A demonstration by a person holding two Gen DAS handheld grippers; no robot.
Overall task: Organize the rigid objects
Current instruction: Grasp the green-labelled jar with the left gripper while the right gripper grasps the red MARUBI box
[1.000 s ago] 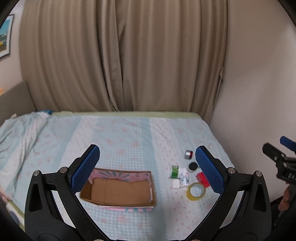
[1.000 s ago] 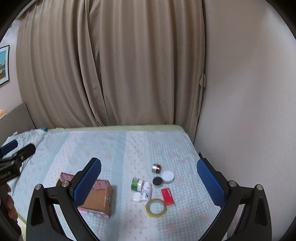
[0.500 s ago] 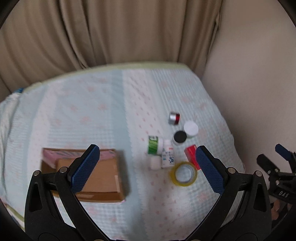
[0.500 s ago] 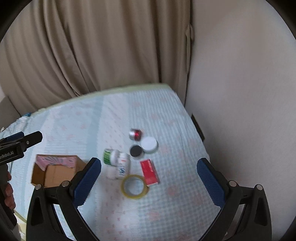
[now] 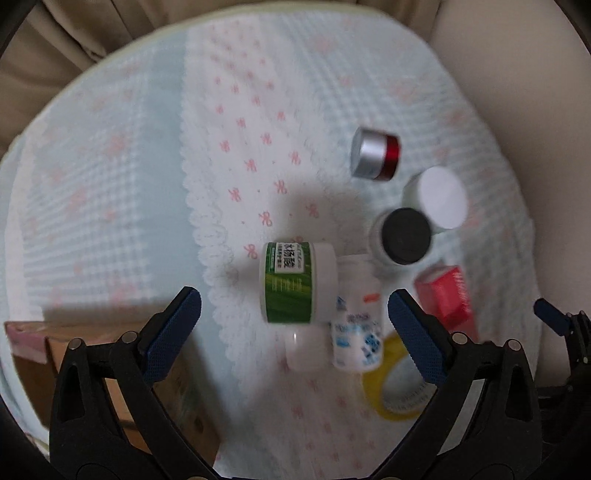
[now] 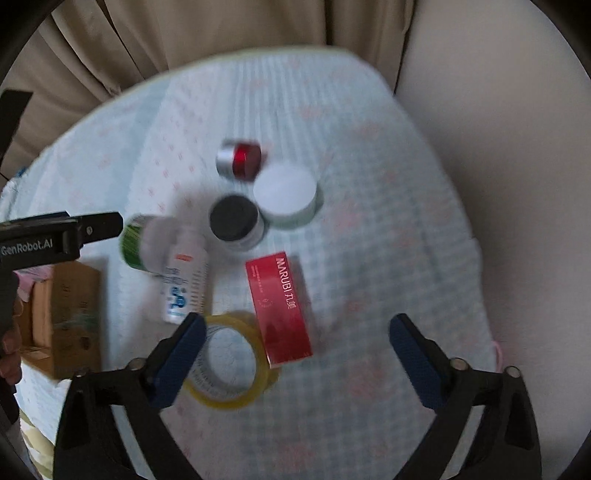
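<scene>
Several small items lie on a bed. A green-labelled jar lies on its side beside a white blue-printed bottle. Around them are a yellow tape roll, a red box, a black-lidded jar, a white-lidded jar and a silver-and-red jar. My left gripper is open, just above the green jar and bottle. My right gripper is open above the red box and tape roll.
An open cardboard box sits on the bed at the left, also showing in the right wrist view. The bedspread is light blue and white. Beige curtains and a wall border the bed.
Both grippers have dropped down and moved in close over the cluster of items, which now looks much larger. Both stay open and empty.
</scene>
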